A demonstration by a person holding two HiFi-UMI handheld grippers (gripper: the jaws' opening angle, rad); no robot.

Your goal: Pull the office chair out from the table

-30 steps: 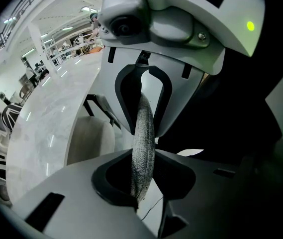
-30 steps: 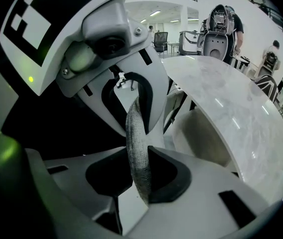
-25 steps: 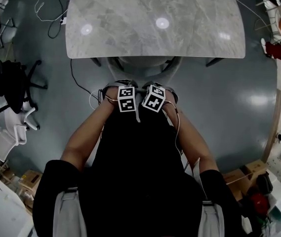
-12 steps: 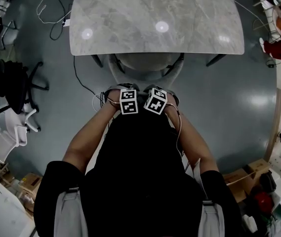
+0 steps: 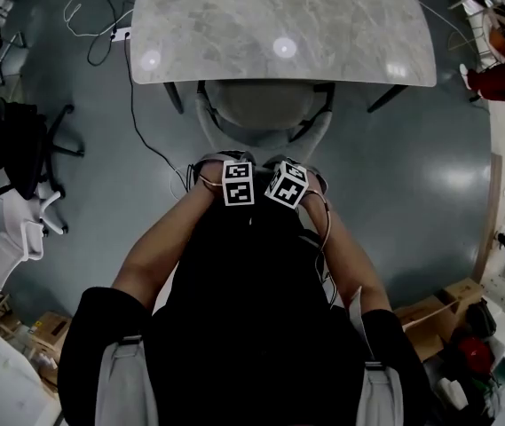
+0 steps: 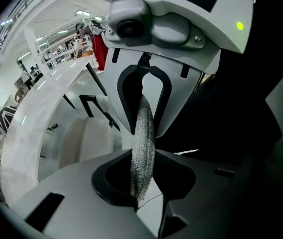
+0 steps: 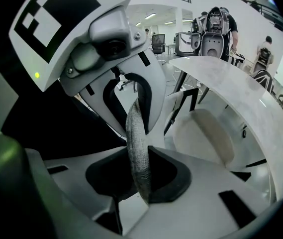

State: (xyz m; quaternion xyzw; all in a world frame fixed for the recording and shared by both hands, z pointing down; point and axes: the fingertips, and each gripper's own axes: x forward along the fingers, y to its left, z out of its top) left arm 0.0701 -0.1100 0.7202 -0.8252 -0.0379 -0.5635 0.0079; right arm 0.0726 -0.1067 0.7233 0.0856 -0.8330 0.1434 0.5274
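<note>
A grey office chair stands at the near edge of the marble table, its seat mostly out from under the top. My left gripper and right gripper sit side by side on the top edge of its backrest. In the left gripper view, my left gripper is shut on the grey mesh edge of the backrest. That edge runs on into the right gripper. In the right gripper view, my right gripper is clamped on the same edge.
A black office chair and a white chair stand at the left. A cable trails over the floor beside the table's leg. Cardboard boxes lie at the lower right. People stand far off.
Both grippers have moved back toward the person with the backrest in them. The chair's seat has come further out from under the table.
</note>
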